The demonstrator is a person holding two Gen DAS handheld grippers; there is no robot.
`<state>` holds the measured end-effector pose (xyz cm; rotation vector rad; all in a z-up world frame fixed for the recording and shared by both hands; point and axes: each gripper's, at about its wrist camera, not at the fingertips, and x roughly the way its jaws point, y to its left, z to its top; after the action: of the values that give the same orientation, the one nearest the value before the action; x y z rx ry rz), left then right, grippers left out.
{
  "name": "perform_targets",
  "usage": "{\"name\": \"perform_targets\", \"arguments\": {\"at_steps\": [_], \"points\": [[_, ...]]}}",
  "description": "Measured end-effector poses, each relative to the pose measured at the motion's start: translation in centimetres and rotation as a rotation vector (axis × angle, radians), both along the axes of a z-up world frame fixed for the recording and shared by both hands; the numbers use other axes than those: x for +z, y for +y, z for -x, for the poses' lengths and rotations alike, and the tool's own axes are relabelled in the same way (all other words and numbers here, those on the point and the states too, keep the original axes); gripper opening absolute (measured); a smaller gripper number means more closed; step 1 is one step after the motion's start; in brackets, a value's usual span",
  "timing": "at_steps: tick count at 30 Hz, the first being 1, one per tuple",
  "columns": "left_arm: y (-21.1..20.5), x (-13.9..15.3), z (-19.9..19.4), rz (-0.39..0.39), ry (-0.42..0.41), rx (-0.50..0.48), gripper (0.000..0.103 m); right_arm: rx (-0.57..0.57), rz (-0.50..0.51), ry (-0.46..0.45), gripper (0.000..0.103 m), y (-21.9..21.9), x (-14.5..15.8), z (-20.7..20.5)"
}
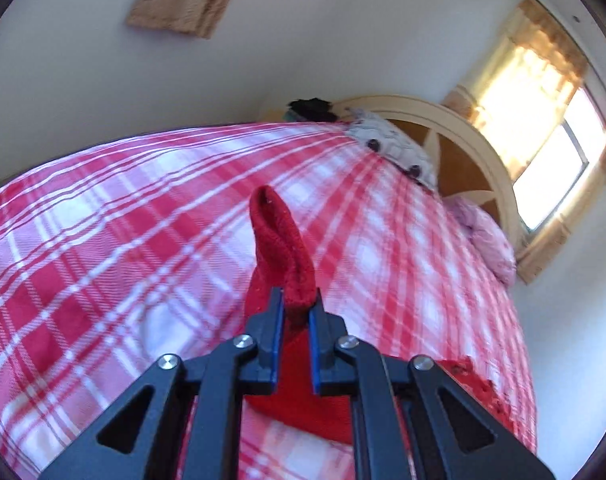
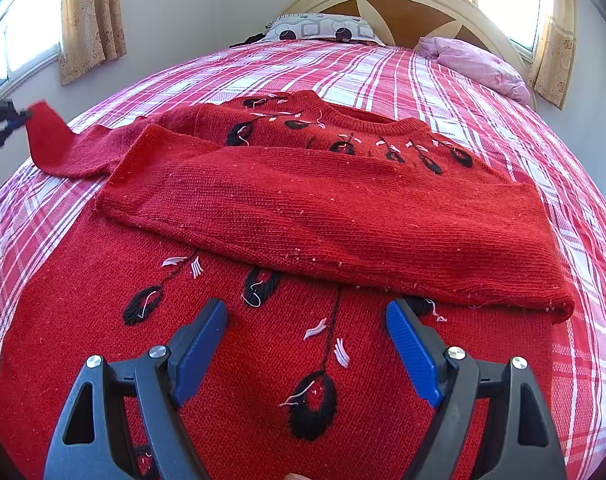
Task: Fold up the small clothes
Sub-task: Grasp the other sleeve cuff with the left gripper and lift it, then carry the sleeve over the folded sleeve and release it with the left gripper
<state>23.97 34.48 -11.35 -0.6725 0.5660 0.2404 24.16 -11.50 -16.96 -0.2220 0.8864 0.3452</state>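
Second sleeve coming up!
Left hand-held gripper (image 1: pixel 296 312) pinches the cuff of the red knitted sweater (image 2: pixel 263 360) on the pink plaid bed (image 2: pixel 443 80); right hand-held gripper (image 2: pixel 307 344) hovers wide, empty. Next: carry it across the chest.

left gripper (image 1: pixel 297 300) fingers pinched tight & angled down, right gripper (image 2: pixel 307 320) fingers spread wide, tilted steeply down.

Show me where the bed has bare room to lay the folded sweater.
Free: checked blanket between the red sweater collar and the pillows, and the strip along the sweater's right edge. Crowded: the middle, under the sweater; left gripper holds its cuff.
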Motion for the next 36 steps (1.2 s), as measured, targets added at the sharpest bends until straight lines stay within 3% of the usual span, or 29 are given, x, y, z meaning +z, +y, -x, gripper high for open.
{"name": "perform_targets", "arguments": {"at_steps": [7, 18, 24, 36], "points": [[-8.5, 5.5, -1.0, -0.010, -0.137, -0.166, 0.011, 0.008, -0.040, 0.002, 0.083, -0.8, 1.5, 0.5], [-21.4, 8.4, -4.5, 0.027, -0.224, -0.401, 0.011, -0.012, -0.147, -0.097, 0.083, -6.0, 6.0, 4.4], [-28.4, 6.8, -6.1, 0.028, -0.185, -0.534, 0.011, -0.082, -0.197, -0.111, 0.083, -9.3, 5.9, 4.9], [-40.5, 0.0, -7.7, -0.178, -0.032, -0.700, 0.011, -0.156, -0.199, -0.070, 0.083, -12.2, 3.7, 3.9]]}}
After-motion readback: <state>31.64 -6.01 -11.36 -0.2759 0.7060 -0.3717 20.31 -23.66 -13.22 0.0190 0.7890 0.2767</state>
